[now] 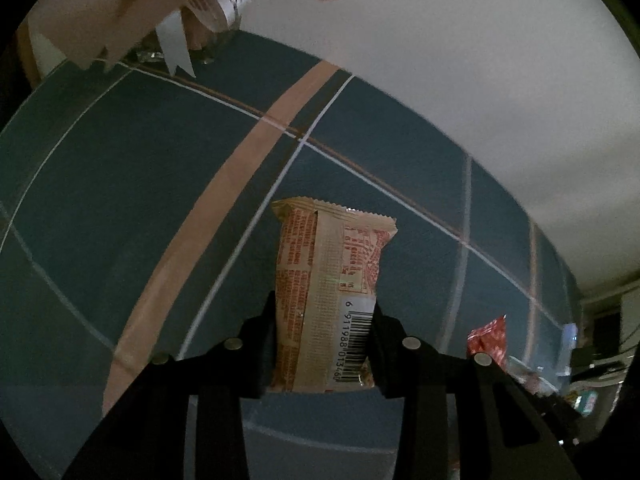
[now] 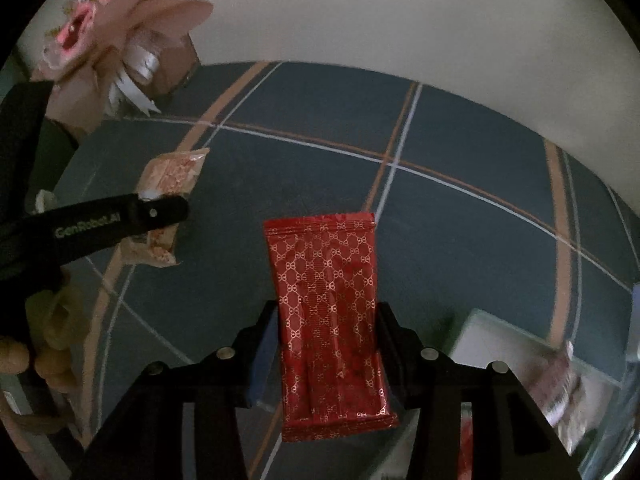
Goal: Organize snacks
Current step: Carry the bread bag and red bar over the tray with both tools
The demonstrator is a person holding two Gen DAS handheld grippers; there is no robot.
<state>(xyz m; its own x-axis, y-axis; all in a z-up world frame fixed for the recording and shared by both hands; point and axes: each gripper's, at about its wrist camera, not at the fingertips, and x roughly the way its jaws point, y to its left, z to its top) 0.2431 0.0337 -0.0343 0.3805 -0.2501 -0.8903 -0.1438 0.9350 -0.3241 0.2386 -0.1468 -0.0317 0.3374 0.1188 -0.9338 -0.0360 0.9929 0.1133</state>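
Your left gripper (image 1: pixel 325 334) was closed on a beige snack packet (image 1: pixel 330 300), its two black fingers pressed against the packet's sides near the lower half. The packet stood upright between them, printed in red on its back with a barcode at the lower right, and its crimped top edge pointed away from the camera. It was lifted above the blue checked tablecloth (image 1: pixel 120 168) (the cloth has white and tan lines crossing it).

Your right gripper (image 2: pixel 326 344) was likewise closed on a red snack packet (image 2: pixel 330 320) with a gold repeating pattern. The fingers gripped it at mid-height on both sides, so its upper part stuck out ahead of them and its lower end hung back toward the camera. In the left wrist view you could see that red packet (image 1: pixel 489 342) low at the right edge, partly hidden behind the gripper's own frame.

From the right wrist view, your left gripper (image 2: pixel 164 210) reached in from the left with the beige packet (image 2: pixel 168 204) held off the cloth (image 2: pixel 460 168), well apart from the red one.

At the far left corner of the table sat a pink wrapped bouquet (image 2: pixel 116 36) with white ribbon. At the lower right of the right view lay a pale tray (image 2: pixel 496 336) with more wrapped snacks (image 2: pixel 560 392) in it, too blurred to tell what kind.
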